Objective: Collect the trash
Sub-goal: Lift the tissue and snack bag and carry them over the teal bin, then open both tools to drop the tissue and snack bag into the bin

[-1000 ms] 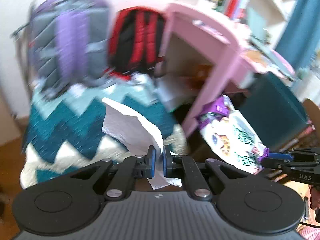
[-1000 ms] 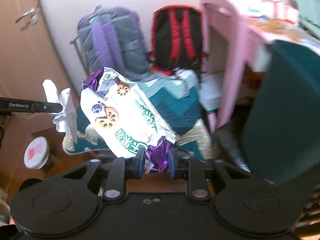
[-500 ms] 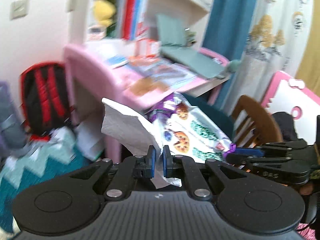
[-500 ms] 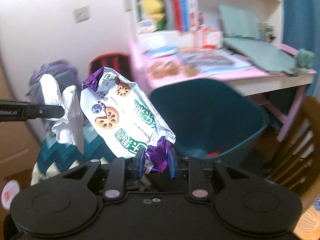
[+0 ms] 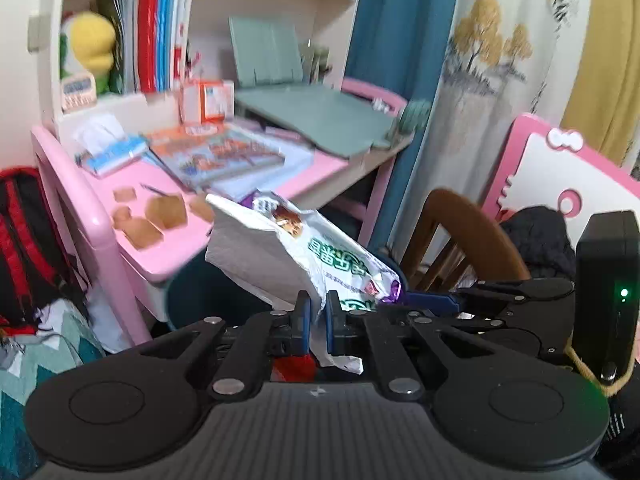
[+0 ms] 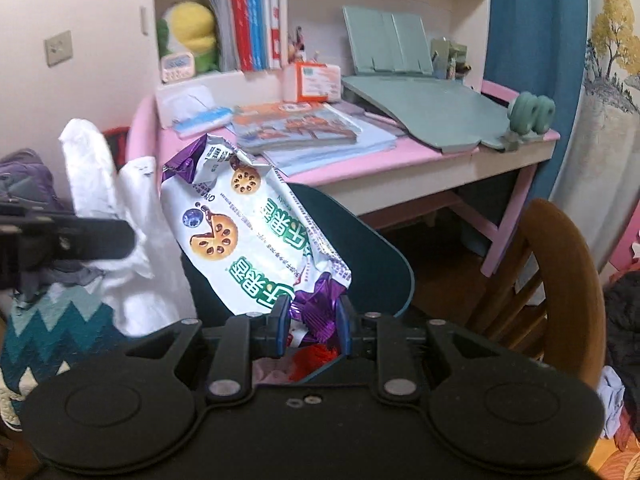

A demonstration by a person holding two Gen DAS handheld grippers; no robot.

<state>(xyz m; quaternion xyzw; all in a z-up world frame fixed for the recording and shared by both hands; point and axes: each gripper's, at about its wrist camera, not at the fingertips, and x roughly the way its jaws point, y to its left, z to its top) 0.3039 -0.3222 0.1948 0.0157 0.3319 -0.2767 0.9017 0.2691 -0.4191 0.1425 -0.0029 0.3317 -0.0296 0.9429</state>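
Observation:
My left gripper (image 5: 317, 322) is shut on a crumpled white tissue (image 5: 256, 256) that stands up from its blue pads. My right gripper (image 6: 313, 330) is shut on the purple end of a white snack wrapper (image 6: 248, 236) with green print and biscuit pictures. Both pieces hang over a dark teal trash bin (image 6: 376, 256) beside the pink desk; red rubbish (image 6: 316, 356) lies inside it. In the left wrist view the wrapper (image 5: 340, 260) and right gripper (image 5: 436, 300) sit just right of the tissue. The right wrist view has the tissue (image 6: 120, 216) and left gripper (image 6: 128, 236) at left.
A pink desk (image 6: 360, 160) with books, a tissue box and a green reading stand lies behind the bin. A brown wooden chair (image 6: 560, 272) stands at right. A zigzag teal blanket (image 6: 48, 328) and a red-and-black backpack (image 5: 24, 240) are at left. Curtains hang behind.
Both grippers swung right and rose, from facing the backpacks and blanket to facing the desk and bin. They now hang over the bin, closer together. Each kept its grip.

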